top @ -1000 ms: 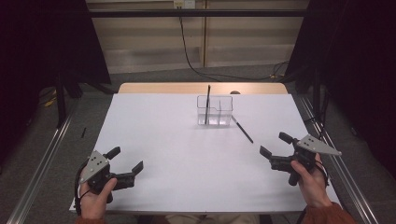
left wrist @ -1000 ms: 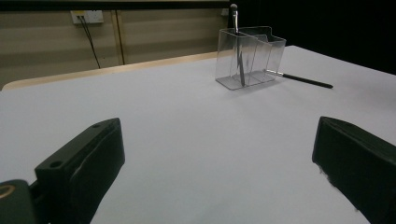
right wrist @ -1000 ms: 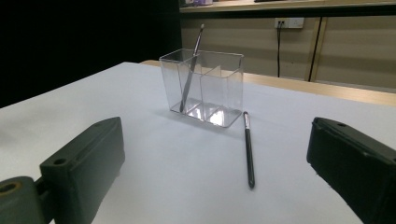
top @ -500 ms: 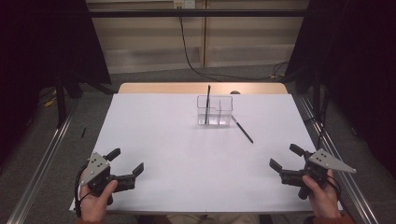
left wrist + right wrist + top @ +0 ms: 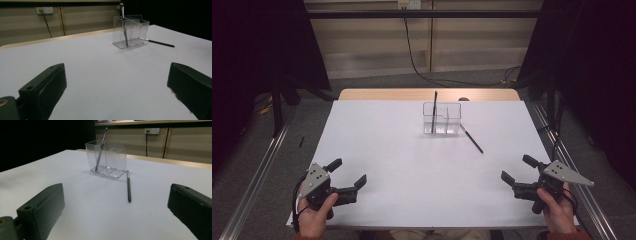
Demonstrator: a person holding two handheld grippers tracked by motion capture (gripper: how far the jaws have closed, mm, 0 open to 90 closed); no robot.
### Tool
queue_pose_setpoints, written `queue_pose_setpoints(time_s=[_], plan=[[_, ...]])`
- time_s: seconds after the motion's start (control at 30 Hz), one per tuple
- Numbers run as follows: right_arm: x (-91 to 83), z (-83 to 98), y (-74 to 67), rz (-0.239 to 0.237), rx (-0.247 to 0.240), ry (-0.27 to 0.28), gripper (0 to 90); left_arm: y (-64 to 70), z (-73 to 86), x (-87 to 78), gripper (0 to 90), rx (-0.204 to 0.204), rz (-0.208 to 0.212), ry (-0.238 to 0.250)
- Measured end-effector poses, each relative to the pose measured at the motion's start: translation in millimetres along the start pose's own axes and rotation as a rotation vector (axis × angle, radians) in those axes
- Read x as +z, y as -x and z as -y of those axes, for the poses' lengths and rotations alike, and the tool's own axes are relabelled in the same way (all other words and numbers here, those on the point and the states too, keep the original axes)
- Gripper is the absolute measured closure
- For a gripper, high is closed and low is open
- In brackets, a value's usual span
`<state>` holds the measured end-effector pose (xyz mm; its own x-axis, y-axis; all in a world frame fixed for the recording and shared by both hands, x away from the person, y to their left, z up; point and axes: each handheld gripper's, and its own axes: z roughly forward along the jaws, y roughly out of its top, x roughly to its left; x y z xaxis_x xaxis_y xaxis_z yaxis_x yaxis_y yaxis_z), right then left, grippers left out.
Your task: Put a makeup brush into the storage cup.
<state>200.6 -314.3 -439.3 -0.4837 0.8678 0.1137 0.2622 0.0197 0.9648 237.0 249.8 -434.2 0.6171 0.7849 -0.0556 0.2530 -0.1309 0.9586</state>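
Both tongs wide, empty | right tongs [image 5: 517, 174] drawn back nearer — left tongs [image 5: 347, 172] unmoved

Left claw [image 5: 117, 87]: both jaws cut off by the bottom edge in its own view. Pen [image 5: 160, 43] end hidden behind the clear holder [image 5: 130, 31].

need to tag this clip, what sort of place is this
Probably a lab or recording workspace, not a home: a table covered in plain white, dark curtains at both sides, a bare wall with a socket and cable, and only a clear holder and pens as props.
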Motion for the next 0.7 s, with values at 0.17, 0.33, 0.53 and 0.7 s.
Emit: queue_pose_setpoints(time_s=[0.17,0.33,0.53,0.7], plan=[[2.9,0.1,-0.5,-0.009,-0.002,-0.012,0.2,-3.1,0.3,-0.8,2.4,-0.007,-0.005,0.005],[3.4,-0.3,-2.1,-0.014,-0.015,-0.012,0.2,-2.0,-0.4,-2.2,2.4,-0.005,-0.008,0.010],[4.7,-1.6,-4.3,-0.037,-0.025,-0.010,0.0,-1.4,-1.1,-3.3,2.4,0.001,-0.011,0.015],[14.7,-6.8,-2.6,-0.041,-0.033,-0.004,0.5,-1.9,-1.1,0.0,2.4,-0.005,-0.014,0.009]])
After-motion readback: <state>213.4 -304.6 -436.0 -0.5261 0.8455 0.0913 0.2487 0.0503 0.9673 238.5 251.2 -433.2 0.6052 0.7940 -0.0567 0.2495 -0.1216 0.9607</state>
